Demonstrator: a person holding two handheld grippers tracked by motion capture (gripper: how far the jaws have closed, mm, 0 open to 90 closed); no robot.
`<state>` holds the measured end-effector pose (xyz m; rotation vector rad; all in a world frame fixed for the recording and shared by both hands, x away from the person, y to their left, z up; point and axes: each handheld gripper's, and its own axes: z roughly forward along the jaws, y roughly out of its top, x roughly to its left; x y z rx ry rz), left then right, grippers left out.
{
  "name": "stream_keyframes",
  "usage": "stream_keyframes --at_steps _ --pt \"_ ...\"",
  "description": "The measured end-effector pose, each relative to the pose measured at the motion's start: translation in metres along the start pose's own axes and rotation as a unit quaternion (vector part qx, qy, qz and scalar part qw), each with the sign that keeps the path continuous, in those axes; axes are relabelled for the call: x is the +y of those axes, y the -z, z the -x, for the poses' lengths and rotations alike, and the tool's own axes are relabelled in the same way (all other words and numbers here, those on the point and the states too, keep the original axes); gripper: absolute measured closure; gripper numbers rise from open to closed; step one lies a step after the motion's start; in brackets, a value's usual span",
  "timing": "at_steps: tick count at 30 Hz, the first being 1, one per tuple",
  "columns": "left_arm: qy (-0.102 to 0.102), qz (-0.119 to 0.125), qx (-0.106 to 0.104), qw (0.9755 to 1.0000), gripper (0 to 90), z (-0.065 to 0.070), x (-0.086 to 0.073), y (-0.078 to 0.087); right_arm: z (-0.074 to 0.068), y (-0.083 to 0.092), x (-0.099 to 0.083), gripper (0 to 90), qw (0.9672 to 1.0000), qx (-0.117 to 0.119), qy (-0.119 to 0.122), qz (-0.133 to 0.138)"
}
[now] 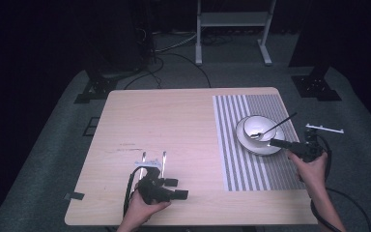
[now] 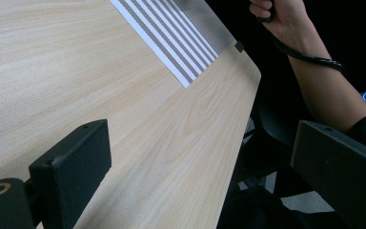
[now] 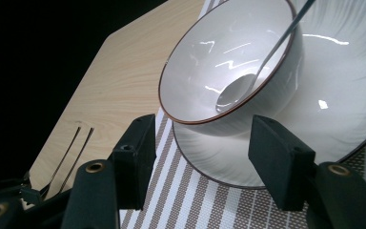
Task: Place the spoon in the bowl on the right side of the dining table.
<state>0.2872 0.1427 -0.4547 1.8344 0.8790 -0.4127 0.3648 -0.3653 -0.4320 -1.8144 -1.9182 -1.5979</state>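
A white bowl (image 1: 260,126) (image 3: 219,71) with a dark rim stands on a white plate (image 1: 256,145) (image 3: 324,119) on the striped placemat (image 1: 236,159). A metal spoon (image 1: 270,129) (image 3: 248,83) rests in the bowl, its handle leaning out to the right. My right gripper (image 1: 276,143) (image 3: 202,148) is open and points at the plate's near right rim; bowl and plate lie just ahead of its jaws, untouched. By the table's front edge my left gripper (image 1: 176,188) (image 2: 195,171) is open with nothing between its jaws.
Two thin metal sticks (image 1: 154,157) (image 3: 71,152) lie side by side on the bare wood just beyond the left gripper. The wooden tabletop (image 1: 164,121) spreads left of the placemat. A metal stand (image 1: 232,29) and cables are on the floor behind the table.
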Motion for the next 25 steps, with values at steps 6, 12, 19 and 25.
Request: stream_keyframes --at_steps 6,12,19,25 --pt "0.000 0.001 0.000 1.0000 4.9 0.000 0.000 0.001 -0.006 0.002 -0.006 40.5 0.9999 0.009 0.007 0.001" --pt "-0.001 0.001 0.001 1.0000 4.9 0.000 0.000 0.001 -0.010 0.003 -0.015 39.7 0.9998 0.014 0.011 -0.002" --pt "-0.001 0.002 0.000 1.0000 4.9 0.000 0.000 0.002 -0.013 0.002 -0.025 39.5 0.9997 0.022 0.011 -0.006" --pt "-0.001 0.003 0.000 1.0000 4.9 0.000 0.001 0.002 -0.016 0.000 -0.034 39.0 0.9994 0.030 0.012 -0.009"
